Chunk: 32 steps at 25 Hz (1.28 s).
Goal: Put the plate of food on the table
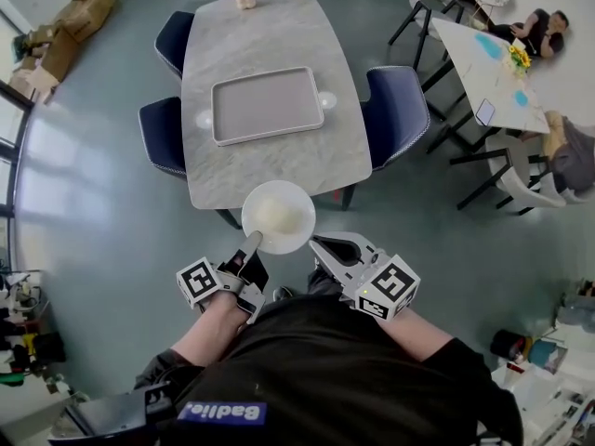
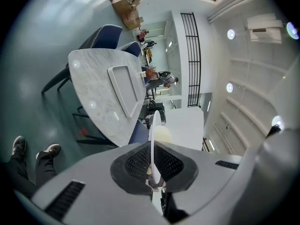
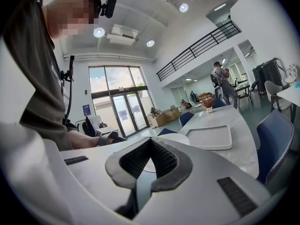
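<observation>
Field note: I read this as a large open commercial hall set up for dining.
- grey marble-topped table [image 1: 270,170]
- dark blue padded chairs [image 1: 398,110]
- second white table [image 1: 474,77]
- black-railed mezzanine [image 3: 197,48]
- tall glass double doors [image 3: 123,112] (brown cardboard boxes [image 1: 79,17] piled by one wall)

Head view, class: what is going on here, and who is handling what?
A person stands at the near end of a grey marble-look table, a gripper in each hand. The left gripper has its jaws shut on the rim of a round white plate carrying a pale mound of food, held at the table's near edge. The right gripper hangs beside it, jaws slightly apart, holding nothing.
</observation>
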Tool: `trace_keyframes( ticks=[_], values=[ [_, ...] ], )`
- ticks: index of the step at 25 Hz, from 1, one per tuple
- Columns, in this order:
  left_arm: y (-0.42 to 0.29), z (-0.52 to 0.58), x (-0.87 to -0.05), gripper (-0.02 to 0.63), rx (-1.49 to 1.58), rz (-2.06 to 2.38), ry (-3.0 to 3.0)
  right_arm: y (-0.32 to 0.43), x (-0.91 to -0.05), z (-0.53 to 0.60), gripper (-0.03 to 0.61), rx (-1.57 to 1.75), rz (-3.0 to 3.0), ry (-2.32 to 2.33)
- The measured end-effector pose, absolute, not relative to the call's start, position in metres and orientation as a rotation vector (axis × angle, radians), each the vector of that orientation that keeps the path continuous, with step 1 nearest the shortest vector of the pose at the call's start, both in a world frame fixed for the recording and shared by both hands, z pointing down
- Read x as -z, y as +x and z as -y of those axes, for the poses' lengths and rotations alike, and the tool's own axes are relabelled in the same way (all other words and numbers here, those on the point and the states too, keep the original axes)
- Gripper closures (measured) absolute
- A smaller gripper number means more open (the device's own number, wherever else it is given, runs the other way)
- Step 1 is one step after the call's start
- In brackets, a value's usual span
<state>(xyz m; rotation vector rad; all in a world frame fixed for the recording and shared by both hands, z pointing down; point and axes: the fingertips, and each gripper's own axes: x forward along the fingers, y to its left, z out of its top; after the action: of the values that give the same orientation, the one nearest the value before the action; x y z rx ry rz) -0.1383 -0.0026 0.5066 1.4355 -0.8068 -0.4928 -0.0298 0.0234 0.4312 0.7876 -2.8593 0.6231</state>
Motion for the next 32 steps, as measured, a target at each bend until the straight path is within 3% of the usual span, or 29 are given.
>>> trace_keyframes(
  ticks=[32],
  values=[
    [-0.098, 0.114, -0.51, 0.601, 0.61, 0.974, 1.363, 0.024, -0.435, 0.097, 0.568, -0.641, 2.917, 0.538]
  ],
)
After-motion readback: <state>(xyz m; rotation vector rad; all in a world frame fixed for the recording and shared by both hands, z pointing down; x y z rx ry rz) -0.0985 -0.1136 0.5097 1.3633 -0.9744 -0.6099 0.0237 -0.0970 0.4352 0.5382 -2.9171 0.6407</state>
